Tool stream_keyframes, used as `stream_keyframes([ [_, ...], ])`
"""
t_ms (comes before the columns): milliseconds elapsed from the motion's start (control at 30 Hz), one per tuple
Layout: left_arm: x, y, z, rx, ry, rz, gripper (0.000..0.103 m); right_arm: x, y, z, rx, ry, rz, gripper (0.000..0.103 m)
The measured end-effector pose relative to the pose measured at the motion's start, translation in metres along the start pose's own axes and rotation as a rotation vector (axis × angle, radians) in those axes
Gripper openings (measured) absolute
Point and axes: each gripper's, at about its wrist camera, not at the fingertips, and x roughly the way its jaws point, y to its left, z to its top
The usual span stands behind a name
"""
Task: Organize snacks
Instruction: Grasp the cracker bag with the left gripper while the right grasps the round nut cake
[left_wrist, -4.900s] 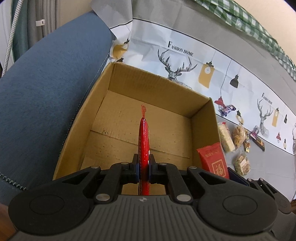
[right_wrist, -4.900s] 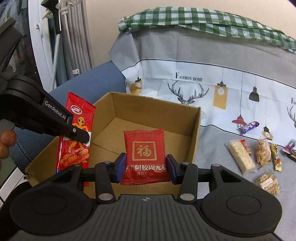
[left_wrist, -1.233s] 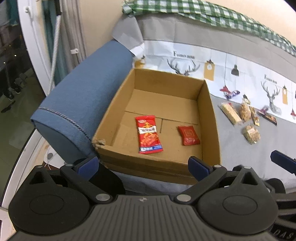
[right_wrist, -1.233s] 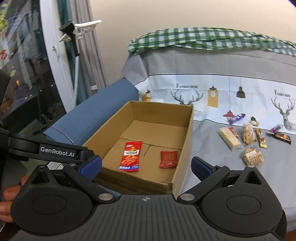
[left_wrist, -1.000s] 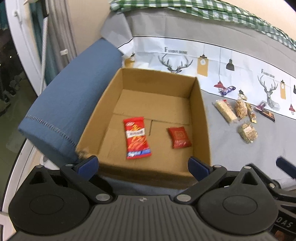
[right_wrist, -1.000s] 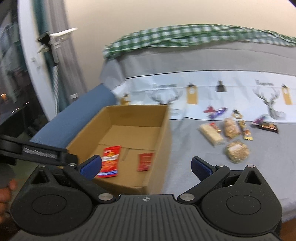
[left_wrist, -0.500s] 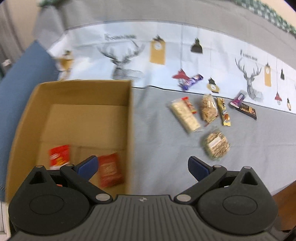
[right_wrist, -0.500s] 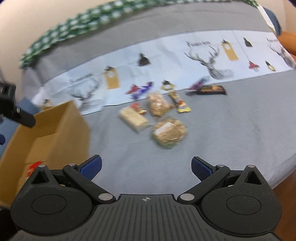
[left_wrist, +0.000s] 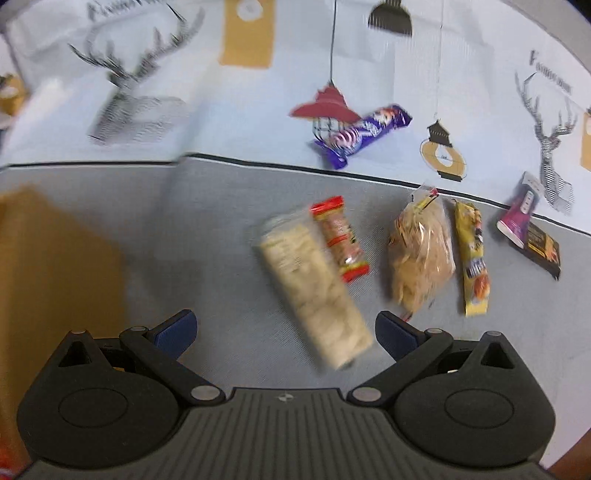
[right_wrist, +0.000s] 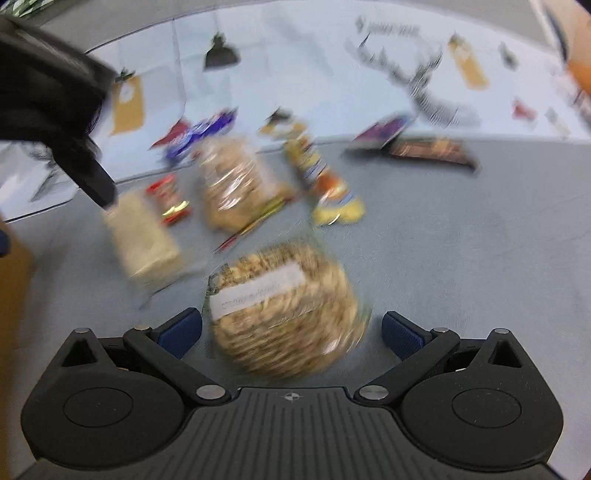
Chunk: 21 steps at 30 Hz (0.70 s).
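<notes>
Grey cloth (left_wrist: 207, 236) with deer print; purple wrapper (left_wrist: 360, 134); red-gold packet (left_wrist: 340, 239); yellow bar (left_wrist: 473, 258); pale cracker pack (left_wrist: 314, 288); brown box (left_wrist: 55, 266).

Even bright light; right view heavily motion-blurred; fisheye bending at edges.

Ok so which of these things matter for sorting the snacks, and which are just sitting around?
Job:
cardboard box
pale cracker pack
small red pack
clear crisp bag
yellow bar
purple candy bar
dark bar
round nut bag
left gripper and right gripper, both open

Lying about:
printed deer cloth
</notes>
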Motion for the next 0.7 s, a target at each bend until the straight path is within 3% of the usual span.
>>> stream_keyframes([
  [100, 0.029, -0.009, 0.007, 0.003, 0.048, 0.008, 0.103, 0.011, -0.028, 0.002, 0.091, 0.011, -0.116, 0.103],
  [200, 0.051, -0.005, 0.003, -0.005, 0.094, 0.045, 0.103, 0.013, -0.041, 0.003, 0.138, -0.007, -0.134, 0.102],
  [267, 0.051, -0.006, 0.002, 0.023, 0.051, 0.060, 0.103, 0.013, -0.035, 0.000, 0.121, -0.017, -0.149, 0.102],
  [567, 0.056, -0.004, 0.006, 0.033, 0.068, 0.061, 0.103, 0.015, -0.035, 0.004, 0.111, -0.034, -0.154, 0.103],
  [600, 0.055, -0.006, 0.006, 0.045, 0.074, 0.072, 0.099, 0.015, -0.035, 0.004, 0.110, -0.035, -0.155, 0.102],
  [633, 0.050, -0.006, 0.006, 0.048, 0.067, 0.068, 0.077, 0.014, -0.035, 0.005, 0.106, -0.033, -0.152, 0.096],
  [667, 0.041, -0.007, 0.008, 0.046, 0.046, 0.060, 0.055, 0.011, -0.036, 0.005, 0.103, -0.042, -0.141, 0.084],
  [700, 0.032, -0.007, 0.009, 0.052, 0.040, 0.056, 0.040, 0.007, -0.035, 0.005, 0.096, -0.066, -0.138, 0.083],
])
